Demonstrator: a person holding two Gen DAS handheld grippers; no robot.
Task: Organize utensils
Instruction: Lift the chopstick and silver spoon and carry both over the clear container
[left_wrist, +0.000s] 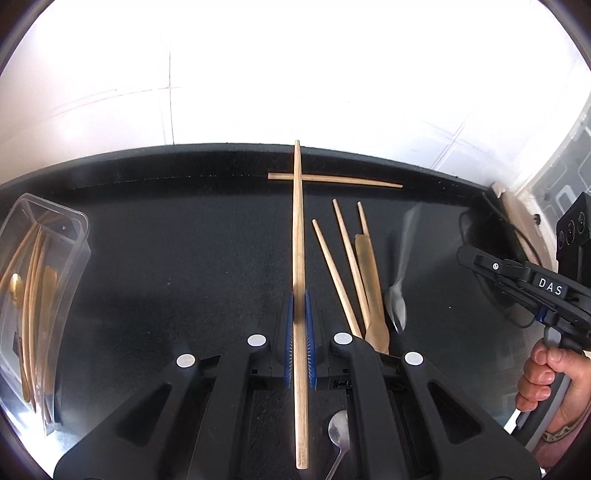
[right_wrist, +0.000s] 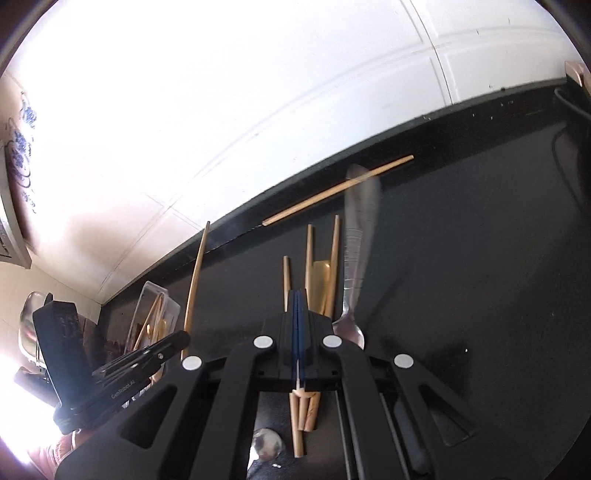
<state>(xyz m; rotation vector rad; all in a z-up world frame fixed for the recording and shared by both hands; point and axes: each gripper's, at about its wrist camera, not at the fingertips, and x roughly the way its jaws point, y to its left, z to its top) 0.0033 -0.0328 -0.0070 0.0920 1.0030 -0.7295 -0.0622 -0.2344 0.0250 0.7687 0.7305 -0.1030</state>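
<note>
My left gripper (left_wrist: 299, 299) is shut on a long wooden chopstick (left_wrist: 297, 221), held above the black counter and pointing at the wall; it also shows in the right wrist view (right_wrist: 194, 273). A clear plastic container (left_wrist: 33, 280) with wooden and gold utensils stands at the left. Loose chopsticks (left_wrist: 336, 273), a wooden spatula (left_wrist: 371, 288) and a metal spoon (left_wrist: 397, 295) lie to the right of it. One chopstick (left_wrist: 351, 181) lies crosswise by the wall. My right gripper (right_wrist: 297, 295) is shut and empty above that pile (right_wrist: 310, 258), beside the spoon (right_wrist: 351, 317).
A second metal spoon (left_wrist: 338, 435) lies under my left gripper. A white tiled wall (left_wrist: 295, 74) bounds the counter's far edge. A black cable (left_wrist: 476, 229) and a box sit at the right end. A metal pot (right_wrist: 29, 325) stands at the far left.
</note>
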